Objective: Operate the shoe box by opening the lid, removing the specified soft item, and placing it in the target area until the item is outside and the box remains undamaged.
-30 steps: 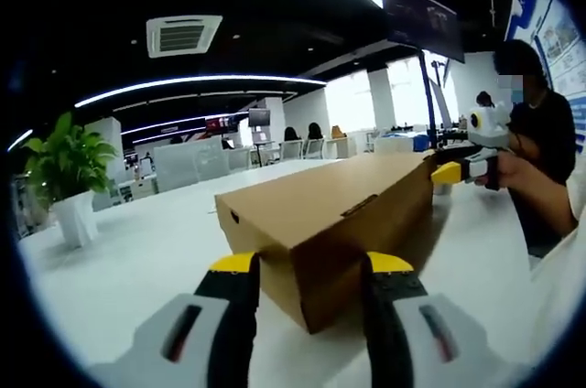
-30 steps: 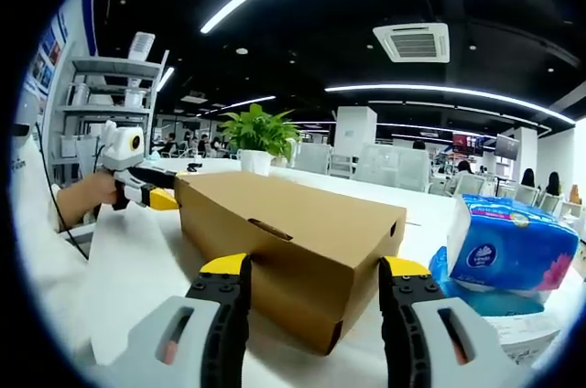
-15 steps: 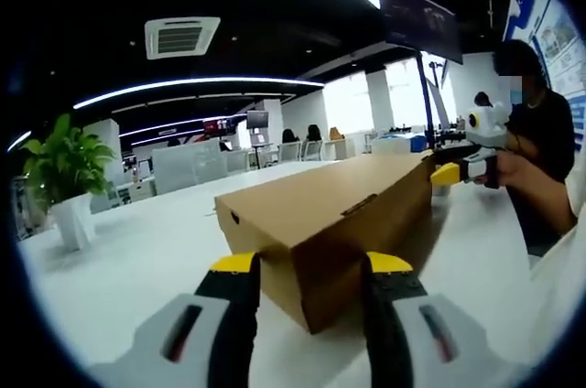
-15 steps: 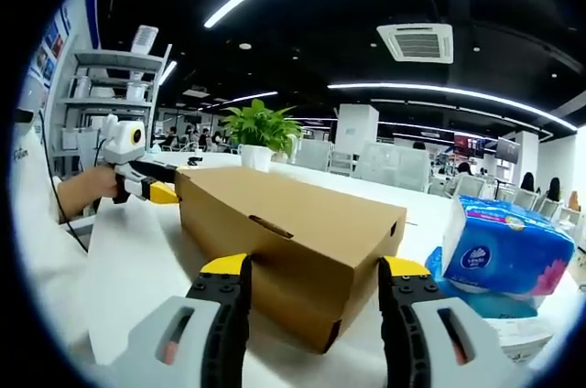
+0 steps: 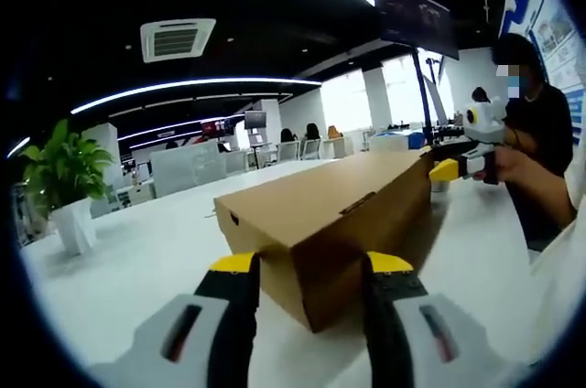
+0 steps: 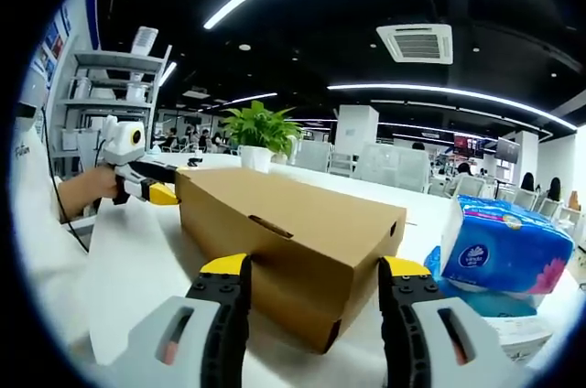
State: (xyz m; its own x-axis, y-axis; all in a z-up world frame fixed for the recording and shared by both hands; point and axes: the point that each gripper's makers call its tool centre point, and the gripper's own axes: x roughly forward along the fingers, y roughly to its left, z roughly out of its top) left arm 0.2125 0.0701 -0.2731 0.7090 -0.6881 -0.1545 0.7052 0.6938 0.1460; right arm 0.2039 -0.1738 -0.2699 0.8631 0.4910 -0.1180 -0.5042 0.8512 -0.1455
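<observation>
The closed cardboard shoe box (image 5: 330, 214) lies lengthwise on the white table (image 5: 137, 260), one gripper at each end. The left gripper (image 5: 309, 264) has its jaws spread around the near corner, gripping nothing; the right gripper (image 6: 313, 267) likewise straddles the opposite end. A tissue pack (image 6: 504, 255) sits right of the box, a potted plant (image 6: 258, 136) beyond.

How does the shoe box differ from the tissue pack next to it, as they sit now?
The shoe box is plain brown cardboard with stiff, flat faces; the tissue pack is glossy blue and white printed plastic, soft and rounded. The box is long and low with its lid shut; the pack is shorter and puffier. The box sits between the right gripper's open jaws; the pack lies off to their side. Both rest on the white table.
</observation>
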